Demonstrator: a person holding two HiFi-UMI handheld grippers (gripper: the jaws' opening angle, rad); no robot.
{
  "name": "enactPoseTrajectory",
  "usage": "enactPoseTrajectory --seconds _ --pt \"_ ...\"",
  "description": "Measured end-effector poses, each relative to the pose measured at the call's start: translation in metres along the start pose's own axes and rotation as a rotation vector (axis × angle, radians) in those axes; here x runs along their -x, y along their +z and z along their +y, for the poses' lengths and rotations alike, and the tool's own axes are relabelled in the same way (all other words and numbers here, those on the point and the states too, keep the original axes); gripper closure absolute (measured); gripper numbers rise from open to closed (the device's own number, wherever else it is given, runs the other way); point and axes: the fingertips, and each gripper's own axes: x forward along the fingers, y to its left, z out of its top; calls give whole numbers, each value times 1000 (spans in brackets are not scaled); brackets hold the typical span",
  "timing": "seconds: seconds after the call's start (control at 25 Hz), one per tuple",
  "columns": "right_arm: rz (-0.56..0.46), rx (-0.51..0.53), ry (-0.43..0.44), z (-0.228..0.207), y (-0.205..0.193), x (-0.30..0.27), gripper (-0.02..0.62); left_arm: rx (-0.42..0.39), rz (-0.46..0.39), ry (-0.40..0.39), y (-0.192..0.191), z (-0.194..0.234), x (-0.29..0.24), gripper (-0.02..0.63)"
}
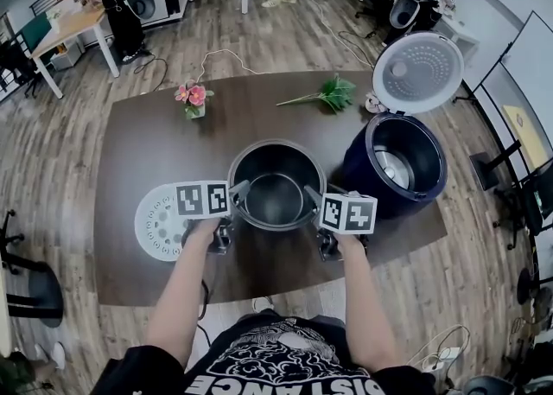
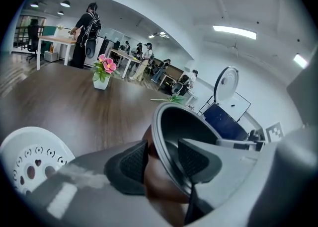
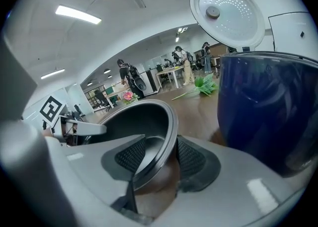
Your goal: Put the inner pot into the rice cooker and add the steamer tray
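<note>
Inner pot (image 1: 276, 187) underside hidden; left tool (image 1: 238, 192), right tool (image 1: 312, 198) grip rim.

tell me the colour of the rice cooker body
Dark navy blue; the rice cooker shows best in the head view.

The inner pot (image 1: 275, 199) is dark grey, round and empty. It stands upright at the middle of the table. The left gripper (image 1: 238, 197) pinches its rim at 9 o'clock and the right gripper (image 1: 313, 200) at 3 o'clock. The dark blue rice cooker (image 1: 397, 167) stands at the pot's 3 o'clock with its white lid (image 1: 417, 72) raised. The white steamer tray (image 1: 158, 225), which has holes, lies flat at the pot's 8 o'clock.
</note>
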Motion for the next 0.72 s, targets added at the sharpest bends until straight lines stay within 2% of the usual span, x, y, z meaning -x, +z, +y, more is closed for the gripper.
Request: enactPoseTrajectory --seconds 0.12,0.36,0.44,0.72 --pt "14 4 -19 -1 -4 -2 444 -5 -5 10 0 2 0 419" --pt "9 -9 -40 -2 -4 -2 457 -31 -38 23 6 1 3 447" --pt "4 -7 -45 -2 -3 -1 458 -22 -59 24 11 2 5 487" --pt "-50 30 -84 -2 12 10 466 2 -110 27 16 -3 11 503"
